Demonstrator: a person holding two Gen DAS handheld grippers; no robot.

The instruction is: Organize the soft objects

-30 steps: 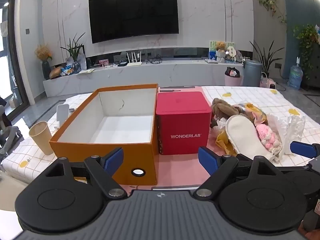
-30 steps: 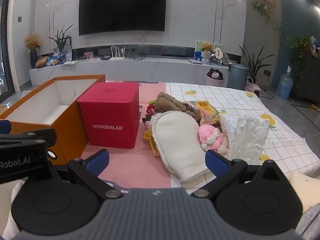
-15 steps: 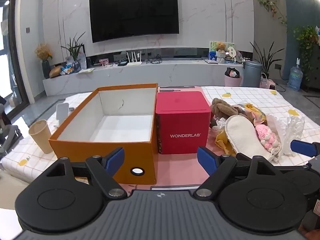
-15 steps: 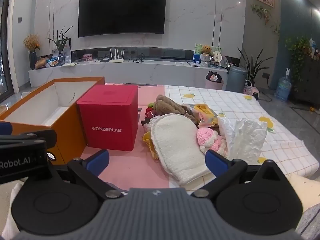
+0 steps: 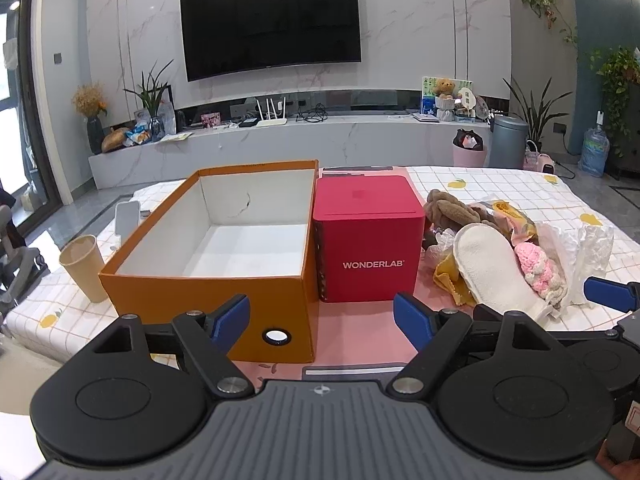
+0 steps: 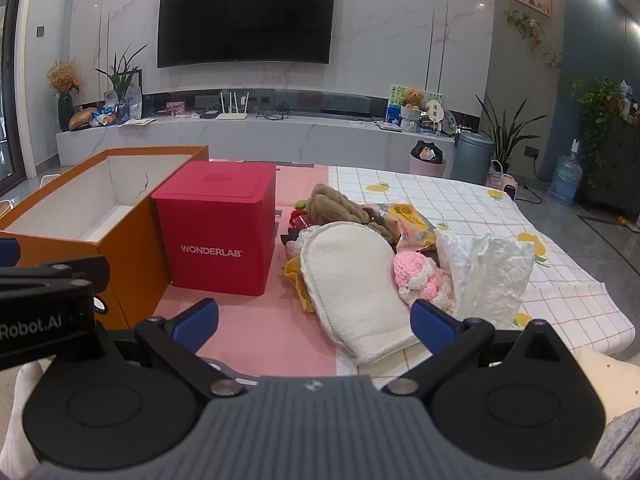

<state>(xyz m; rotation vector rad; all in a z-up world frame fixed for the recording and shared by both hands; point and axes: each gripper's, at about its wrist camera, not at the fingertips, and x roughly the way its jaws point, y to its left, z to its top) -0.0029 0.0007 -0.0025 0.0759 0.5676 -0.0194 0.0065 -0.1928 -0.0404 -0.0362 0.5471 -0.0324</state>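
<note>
A pile of soft things lies on the table right of a red WONDERLAB box (image 5: 368, 236) (image 6: 218, 226): a cream mitt (image 6: 352, 284) (image 5: 492, 268), a pink crochet toy (image 6: 420, 280) (image 5: 538, 266), a brown plush (image 6: 336, 204) (image 5: 448, 208), a yellow packet (image 6: 408, 220) and crumpled white paper (image 6: 488, 276). An open, empty orange box (image 5: 224, 252) (image 6: 80, 216) stands left of the red box. My left gripper (image 5: 322, 316) is open and empty before the boxes. My right gripper (image 6: 314, 320) is open and empty before the mitt.
A paper cup (image 5: 84, 266) stands left of the orange box near the table's edge. A pink mat (image 6: 256, 332) covers the near middle; a checked cloth (image 6: 520, 216) covers the right. The left gripper's side (image 6: 44, 312) shows in the right wrist view.
Both grippers have drifted slightly; the scene looks almost the same. Nothing was taken hold of or moved.
</note>
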